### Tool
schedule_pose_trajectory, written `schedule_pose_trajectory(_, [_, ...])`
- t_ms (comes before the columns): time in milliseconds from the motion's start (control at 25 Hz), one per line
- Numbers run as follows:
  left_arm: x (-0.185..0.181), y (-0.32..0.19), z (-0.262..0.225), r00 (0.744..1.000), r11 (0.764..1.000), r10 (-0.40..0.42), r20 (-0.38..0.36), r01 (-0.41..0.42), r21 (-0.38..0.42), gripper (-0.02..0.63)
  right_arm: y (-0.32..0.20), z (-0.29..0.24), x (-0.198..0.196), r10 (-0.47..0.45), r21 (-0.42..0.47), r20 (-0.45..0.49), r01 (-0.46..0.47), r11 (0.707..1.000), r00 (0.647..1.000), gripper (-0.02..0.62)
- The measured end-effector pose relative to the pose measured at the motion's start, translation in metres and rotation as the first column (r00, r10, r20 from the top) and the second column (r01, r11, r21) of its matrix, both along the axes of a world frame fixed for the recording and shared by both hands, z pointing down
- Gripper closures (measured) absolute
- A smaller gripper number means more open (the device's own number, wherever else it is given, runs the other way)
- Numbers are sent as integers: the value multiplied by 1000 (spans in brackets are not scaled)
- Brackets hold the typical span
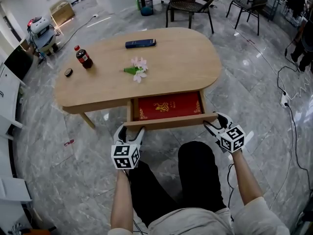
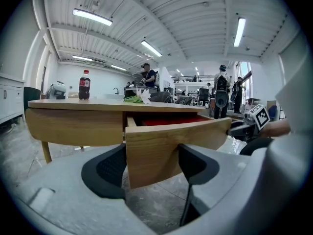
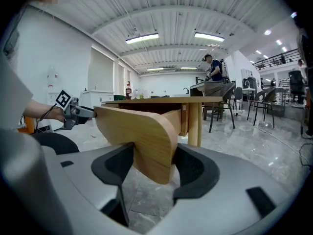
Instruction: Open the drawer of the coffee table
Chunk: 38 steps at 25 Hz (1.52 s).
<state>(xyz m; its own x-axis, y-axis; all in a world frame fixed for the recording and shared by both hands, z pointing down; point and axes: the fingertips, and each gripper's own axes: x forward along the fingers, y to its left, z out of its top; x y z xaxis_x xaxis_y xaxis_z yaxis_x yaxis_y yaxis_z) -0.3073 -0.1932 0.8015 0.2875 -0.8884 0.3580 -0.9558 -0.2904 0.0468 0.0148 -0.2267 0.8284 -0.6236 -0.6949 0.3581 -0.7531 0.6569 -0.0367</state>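
I found the left gripper (image 1: 130,130) and right gripper (image 1: 215,122) each pinching an end of the drawer front (image 1: 171,122), the drawer (image 1: 168,106) partly out of the coffee table (image 1: 171,53); uneven pulling could skew and jam it.

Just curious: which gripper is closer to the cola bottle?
Left. The left gripper grips the drawer front nearer the cola bottle; the right gripper grips its far end.

Black trousers (image 1: 196,173), pale shirt (image 1: 195,224), black-and-white marker cubes (image 1: 125,156)
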Motion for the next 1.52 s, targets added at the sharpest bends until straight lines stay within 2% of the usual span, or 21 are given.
schedule_pose_trajectory(1520, [3,47,1,1000,1000,3,-29,-3,5,279,47,4,2,21,-20,-23,-21,1000,1000,317])
